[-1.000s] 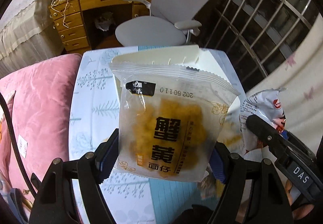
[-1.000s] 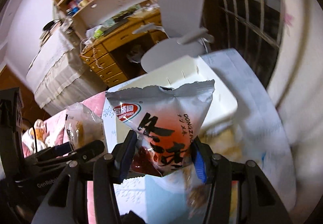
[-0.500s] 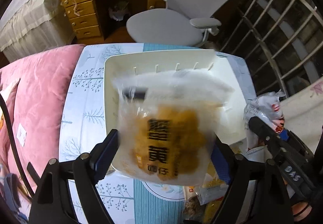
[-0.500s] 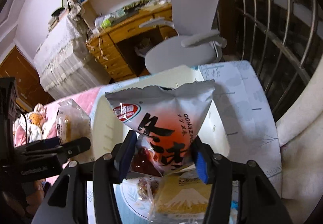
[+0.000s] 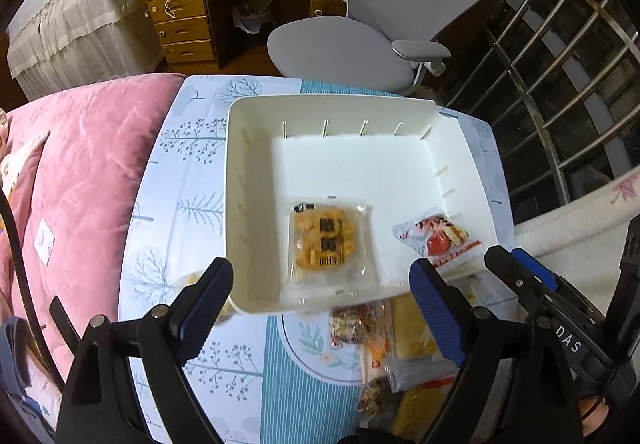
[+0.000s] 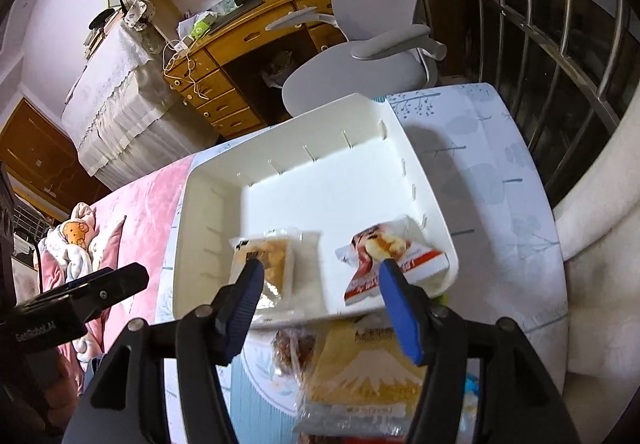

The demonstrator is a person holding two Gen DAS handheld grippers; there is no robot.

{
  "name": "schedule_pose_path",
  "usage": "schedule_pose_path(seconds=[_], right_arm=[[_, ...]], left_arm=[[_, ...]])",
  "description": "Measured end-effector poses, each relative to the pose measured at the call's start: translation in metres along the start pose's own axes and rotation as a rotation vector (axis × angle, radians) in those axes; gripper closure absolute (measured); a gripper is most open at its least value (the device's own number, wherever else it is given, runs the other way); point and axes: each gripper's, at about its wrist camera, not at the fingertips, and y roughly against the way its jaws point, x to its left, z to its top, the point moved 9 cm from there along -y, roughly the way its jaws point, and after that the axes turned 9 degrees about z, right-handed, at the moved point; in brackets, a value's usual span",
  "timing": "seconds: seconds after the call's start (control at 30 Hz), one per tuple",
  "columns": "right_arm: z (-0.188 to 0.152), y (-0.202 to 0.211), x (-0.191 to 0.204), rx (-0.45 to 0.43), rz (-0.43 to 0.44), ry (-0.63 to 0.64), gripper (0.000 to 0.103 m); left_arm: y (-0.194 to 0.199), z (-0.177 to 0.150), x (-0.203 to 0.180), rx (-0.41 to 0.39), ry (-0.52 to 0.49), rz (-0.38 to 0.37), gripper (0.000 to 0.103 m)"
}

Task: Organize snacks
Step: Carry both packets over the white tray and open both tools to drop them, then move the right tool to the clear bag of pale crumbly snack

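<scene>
In the left wrist view, the white tray (image 5: 256, 148) is being seen at the centre of the frame, resting on the bench (image 5: 192, 172) with its tree-patterned cloth. A clear yellow snack packet (image 5: 329, 244) is lying flat on the tray floor near the lower rim, its long axis running up and down the frame and its dark label strip toward the top; the black characters on it are too small to be read. To its right, a red and white snack packet (image 5: 439, 237) is lying tilted against the tray's right wall, its long axis running from upper left to lower right. The left gripper (image 5: 320, 308) is being held at the bottom of the frame, its jaws opening wide with nothing gripped between them. At the lower right, the right gripper (image 5: 516, 268) is being shown side-on, with "DAS" printed on it. More loose snacks (image 5: 400, 356) are lying on the bench below the tray.

In the right wrist view, the same tray (image 6: 208, 180) is being seen at the centre, with the yellow packet (image 6: 272, 264) at lower left and the red packet (image 6: 384, 256) at lower right, well apart. The right gripper (image 6: 320, 284) is being held low in the frame, its jaws opening and clamped on nothing. A packet with a mountain picture (image 6: 368, 376) is lying on the bench below. At the left edge, the left gripper (image 6: 96, 288) is carrying the word "GenRobot.AI".
</scene>
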Motion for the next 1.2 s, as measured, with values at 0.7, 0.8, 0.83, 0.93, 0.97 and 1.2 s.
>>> schedule_pose_path(seconds=[0.7,0.8,0.83,0.93,0.97,1.2], right_arm=[[-0.112,0.086,0.049,-0.142,-0.044,-0.075,0.043],[-0.134,0.090,0.055,-0.139,-0.056,-0.089,0.043],[-0.141,0.091,0.056,-0.138,-0.059,-0.090,0.043],[-0.156,0.095,0.058,-0.141,-0.077,-0.089,0.043],[-0.163,0.097,0.058,-0.142,-0.087,-0.088,0.043],[-0.198,0.103,0.046,-0.121,-0.143,-0.096,0.043]], left_arm=[[0.079,-0.137,0.052,-0.053,-0.054,-0.124,0.014],[0.080,-0.163,0.061,-0.031,-0.058,-0.133,0.014],[0.080,-0.167,0.062,-0.025,-0.058,-0.135,0.014],[0.078,-0.187,0.067,-0.002,-0.061,-0.144,0.014],[0.076,-0.193,0.068,0.006,-0.062,-0.146,0.014],[0.065,-0.220,0.063,0.062,-0.078,-0.150,0.014]])
